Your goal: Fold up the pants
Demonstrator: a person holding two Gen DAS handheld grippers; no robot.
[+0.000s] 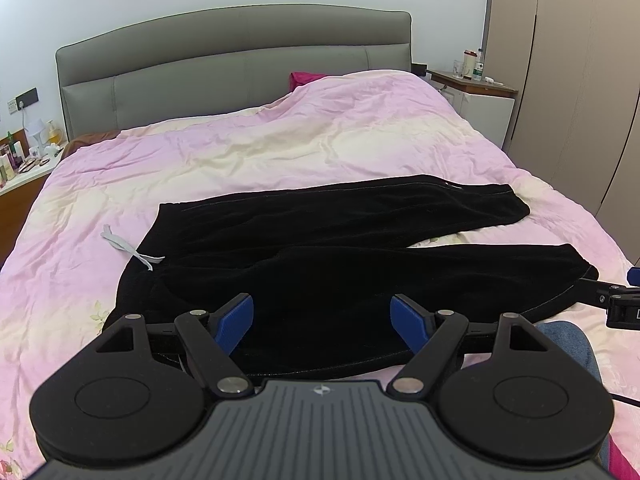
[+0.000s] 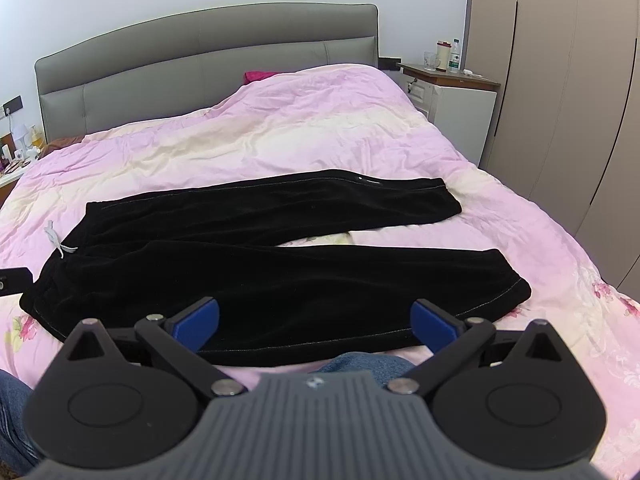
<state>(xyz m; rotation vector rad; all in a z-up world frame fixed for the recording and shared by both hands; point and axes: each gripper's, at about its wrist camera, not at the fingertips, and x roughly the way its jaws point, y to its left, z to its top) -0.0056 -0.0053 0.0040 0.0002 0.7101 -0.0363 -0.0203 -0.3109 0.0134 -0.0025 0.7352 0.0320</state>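
Note:
Black pants (image 1: 328, 248) lie spread flat on the pink bed cover (image 1: 240, 152), waistband to the left, both legs running right with a gap between them. A grey drawstring (image 1: 124, 248) trails from the waistband. My left gripper (image 1: 322, 320) is open and empty, over the near leg by its front edge. In the right wrist view the pants (image 2: 280, 264) lie the same way. My right gripper (image 2: 316, 322) is open and empty, over the near leg's front edge. Its side also shows in the left wrist view (image 1: 616, 300), beside the near leg's cuff.
A grey headboard (image 1: 240, 60) stands at the back. A nightstand with bottles (image 1: 476, 80) is at back right, wardrobe doors (image 1: 580, 80) to the right, and a cluttered table (image 1: 24, 160) on the left. Jeans-clad legs (image 2: 360, 362) are at the bed's near edge.

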